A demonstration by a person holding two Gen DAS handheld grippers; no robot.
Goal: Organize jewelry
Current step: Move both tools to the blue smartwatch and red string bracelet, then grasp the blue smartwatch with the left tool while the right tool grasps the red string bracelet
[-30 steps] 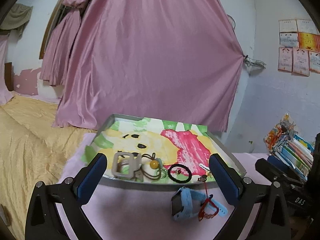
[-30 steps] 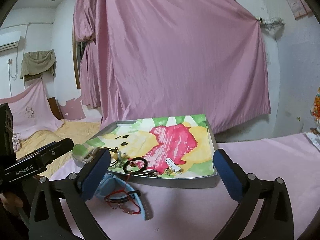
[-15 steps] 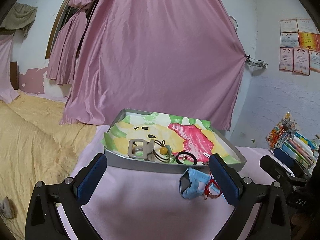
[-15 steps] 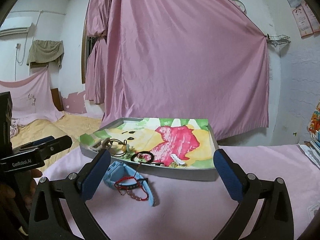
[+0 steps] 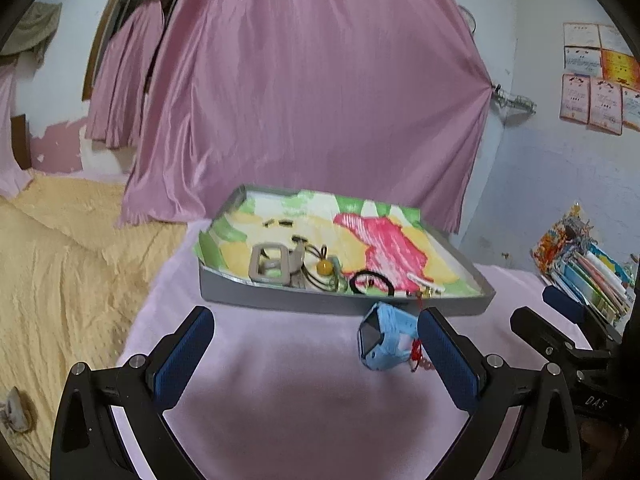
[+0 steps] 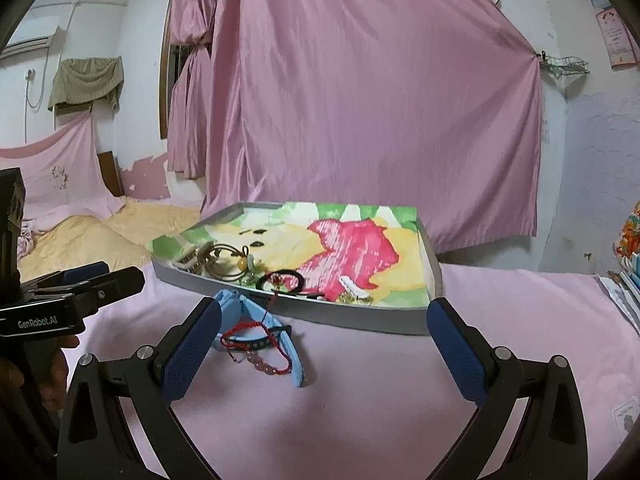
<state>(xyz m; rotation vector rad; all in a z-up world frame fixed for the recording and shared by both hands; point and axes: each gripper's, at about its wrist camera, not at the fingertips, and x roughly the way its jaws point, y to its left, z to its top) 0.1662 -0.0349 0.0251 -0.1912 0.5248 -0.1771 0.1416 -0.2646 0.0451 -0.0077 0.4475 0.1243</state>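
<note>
A grey tray (image 5: 280,300) (image 6: 360,318) with a colourful cartoon liner stands on the pink cloth. It holds a grey buckle (image 5: 269,266), a cord with a yellow bead (image 5: 324,267) (image 6: 242,265), a black hair tie (image 5: 372,282) (image 6: 282,280) and a white clip (image 6: 352,284). A blue watch (image 5: 380,338) (image 6: 244,308) with a red beaded bracelet (image 6: 256,344) draped over it lies on the cloth before the tray. My left gripper (image 5: 316,356) and right gripper (image 6: 316,352) are both open and empty, short of the tray.
A bed with a yellow cover (image 5: 60,264) lies to the left. Pink curtains (image 5: 312,100) hang behind the tray. Stacked books (image 5: 588,268) stand at the right. The left gripper shows in the right wrist view (image 6: 72,296).
Both grippers have drawn back and lowered, so the tray and watch look farther off. Nothing was picked up or moved.
</note>
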